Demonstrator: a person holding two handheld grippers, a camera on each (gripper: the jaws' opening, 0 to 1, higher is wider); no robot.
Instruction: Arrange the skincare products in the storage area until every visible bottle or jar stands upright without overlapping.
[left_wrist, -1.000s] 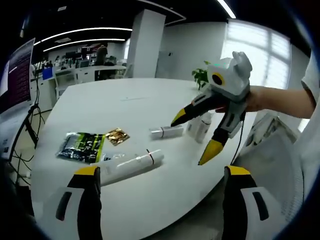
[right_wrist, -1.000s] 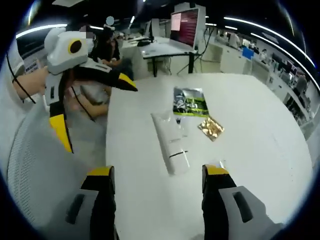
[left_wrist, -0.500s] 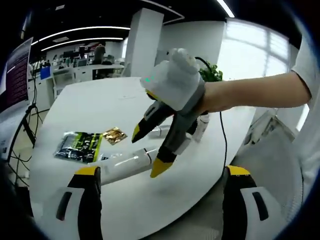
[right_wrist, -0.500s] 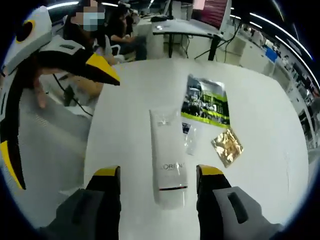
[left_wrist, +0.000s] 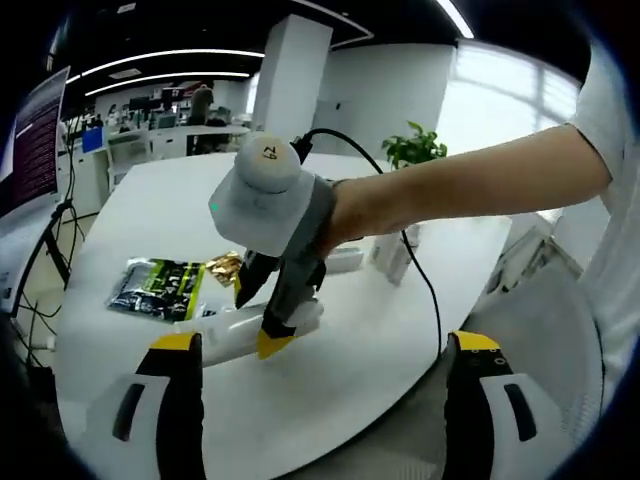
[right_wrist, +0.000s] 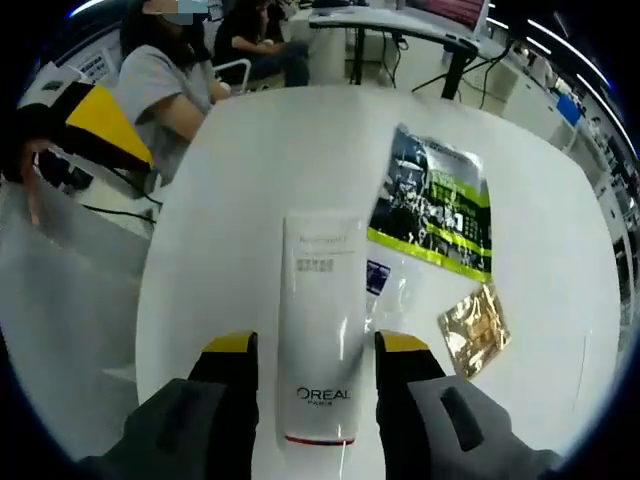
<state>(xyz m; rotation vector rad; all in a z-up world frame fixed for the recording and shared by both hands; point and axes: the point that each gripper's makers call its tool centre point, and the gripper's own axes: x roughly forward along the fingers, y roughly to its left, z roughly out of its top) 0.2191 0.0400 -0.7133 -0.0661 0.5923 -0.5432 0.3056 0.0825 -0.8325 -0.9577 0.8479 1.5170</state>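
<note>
Currently the right hand-held gripper (right_wrist: 308, 352) sits low over the desk (right_wrist: 250, 170) with its jaws apart, one on each side of the white tube (right_wrist: 320, 330) near its cap end; no contact with the tube's sides is visible. In the left gripper view the same right hand-held gripper (left_wrist: 262, 318) points down at the tube (left_wrist: 250, 330), which lies flat on its side near the desk's near edge. The left hand-held gripper (left_wrist: 318, 350) hangs back off that edge, jaws wide apart and holding nothing.

Outward from the tube: a small clear sachet (right_wrist: 385, 290) lies just beside it, touching or nearly so. A green-and-black foil packet (right_wrist: 435, 215) lies beyond that, and a gold foil sachet (right_wrist: 475, 328) is off to one side. Farther across the desk, in the left gripper view, a second small tube (left_wrist: 345, 260) lies flat, and a white bottle (left_wrist: 397, 255) seems to stand upright, partly hidden by the person's forearm.

Risks, as judged:
- The tube looks soft and smooth; a pinch near the cap could let it sag or slide while being tipped upright.
- The cap end is narrow, so the tube may topple once released.
- Closing jaws could catch the clear sachet and drag it.
- The desk edge is near; a slip could send the tube off it.
</note>
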